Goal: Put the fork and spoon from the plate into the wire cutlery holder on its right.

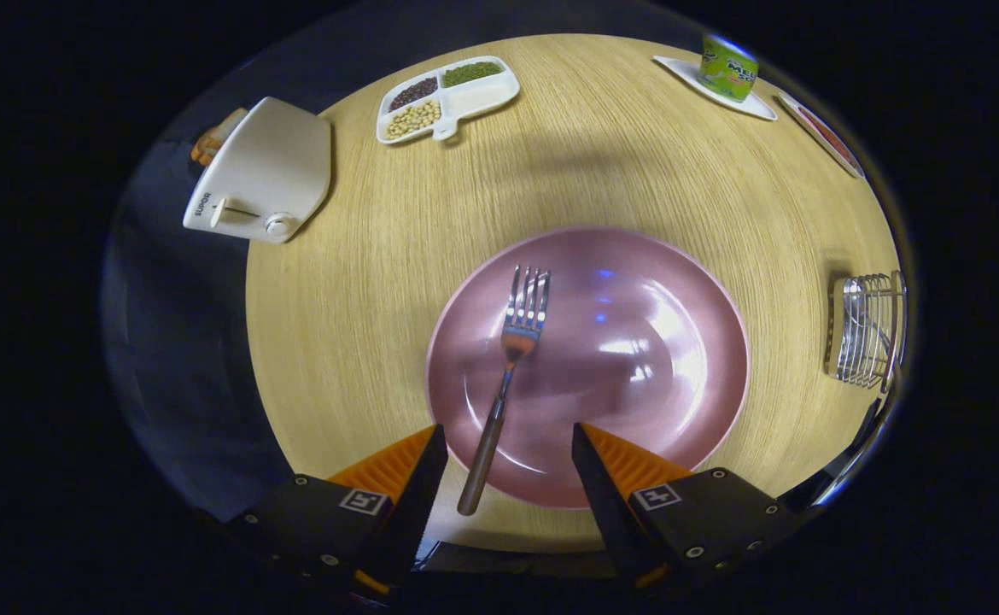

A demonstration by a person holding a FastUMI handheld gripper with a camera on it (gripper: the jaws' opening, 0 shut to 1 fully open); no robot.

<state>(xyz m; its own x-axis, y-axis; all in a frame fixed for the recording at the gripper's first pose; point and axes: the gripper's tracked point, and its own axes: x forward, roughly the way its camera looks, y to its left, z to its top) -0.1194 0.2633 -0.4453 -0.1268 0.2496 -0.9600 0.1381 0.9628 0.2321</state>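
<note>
Tongs [510, 440] apart, straddling fork [506, 376] handle.

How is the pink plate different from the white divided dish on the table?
The pink plate is round, glossy and one open bowl; the white divided dish is irregular, with compartments. The plate holds a fork, lying between the open fingers of the hand-held gripper; the dish, far beyond them, holds beans. Both rest on the wooden table.

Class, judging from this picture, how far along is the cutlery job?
Done: apparently the spoon, since something slender stands in the wire holder, though hard to tell. In hand: nothing; the open gripper straddles the fork's handle on the pink plate. Left: grasp the fork and carry it to the holder.
</note>
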